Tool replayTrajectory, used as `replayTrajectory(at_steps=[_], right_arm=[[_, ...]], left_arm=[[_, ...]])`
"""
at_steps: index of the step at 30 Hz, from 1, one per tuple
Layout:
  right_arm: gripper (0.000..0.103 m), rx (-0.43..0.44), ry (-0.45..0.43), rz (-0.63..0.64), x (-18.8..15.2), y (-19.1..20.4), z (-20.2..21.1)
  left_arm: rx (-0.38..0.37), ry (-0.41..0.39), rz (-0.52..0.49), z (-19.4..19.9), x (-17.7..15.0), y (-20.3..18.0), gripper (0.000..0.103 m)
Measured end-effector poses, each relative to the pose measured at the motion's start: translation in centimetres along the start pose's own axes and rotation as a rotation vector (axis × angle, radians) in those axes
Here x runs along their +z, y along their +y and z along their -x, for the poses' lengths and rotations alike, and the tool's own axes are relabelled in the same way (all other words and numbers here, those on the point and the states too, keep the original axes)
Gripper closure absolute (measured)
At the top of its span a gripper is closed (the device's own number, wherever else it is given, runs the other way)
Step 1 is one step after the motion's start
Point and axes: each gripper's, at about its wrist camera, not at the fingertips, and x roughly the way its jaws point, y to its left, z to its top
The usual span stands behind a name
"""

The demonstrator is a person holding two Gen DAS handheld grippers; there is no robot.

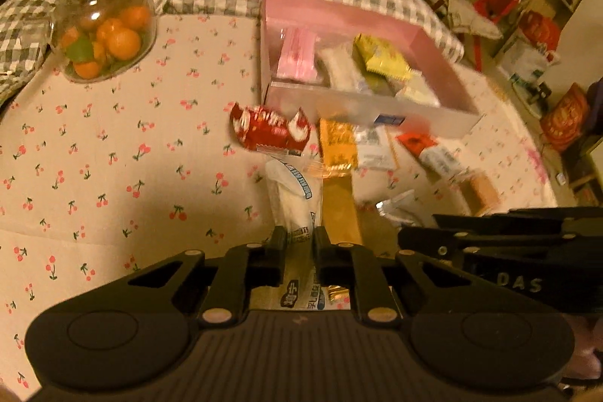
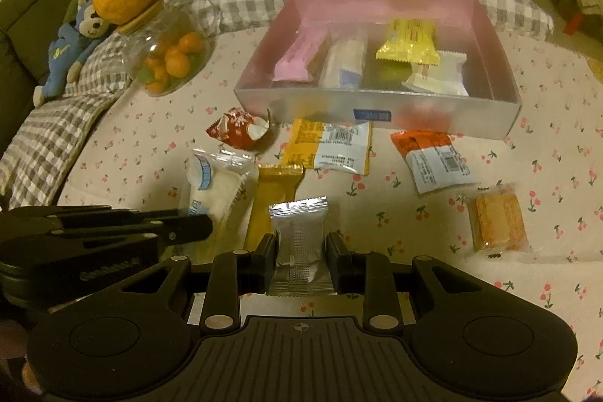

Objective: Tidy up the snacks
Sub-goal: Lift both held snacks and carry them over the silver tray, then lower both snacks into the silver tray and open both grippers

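Only the right wrist view shows the blue plush toy [image 2: 69, 53] at the cherry-print bed's [image 2: 124, 153] far left edge. The translucent pink-lined rectangular box [image 2: 377, 108] holds packets mid-bed. The right gripper [image 2: 300, 260] clamps a crinkled silver foil packet [image 2: 297, 232]; the left gripper [image 1: 297, 243] pinches a white plastic-wrapped snack [image 1: 292, 194].
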Motion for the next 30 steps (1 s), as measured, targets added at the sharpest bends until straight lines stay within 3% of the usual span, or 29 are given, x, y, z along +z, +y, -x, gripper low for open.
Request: replayTrajectory(at_steps=[16,24,30], right_arm=[[0.075,-0.053,-0.103,-0.040,5.4,-3.0,2.2],[0.075,-0.062,-0.159,-0.127,10.1,-6.1,1.4],[0.075,-0.136,-0.183,-0.142,13.1,-8.3,-0.3]], left_arm=[[-0.031,-0.107,0.015,1.2,6.0,-1.1,0.091],[-0.044,-0.145,0.025,-0.9,9.8,-1.7,0.091],[-0.041,-0.170,0.023,-3.3,12.5,-1.9,0.091]])
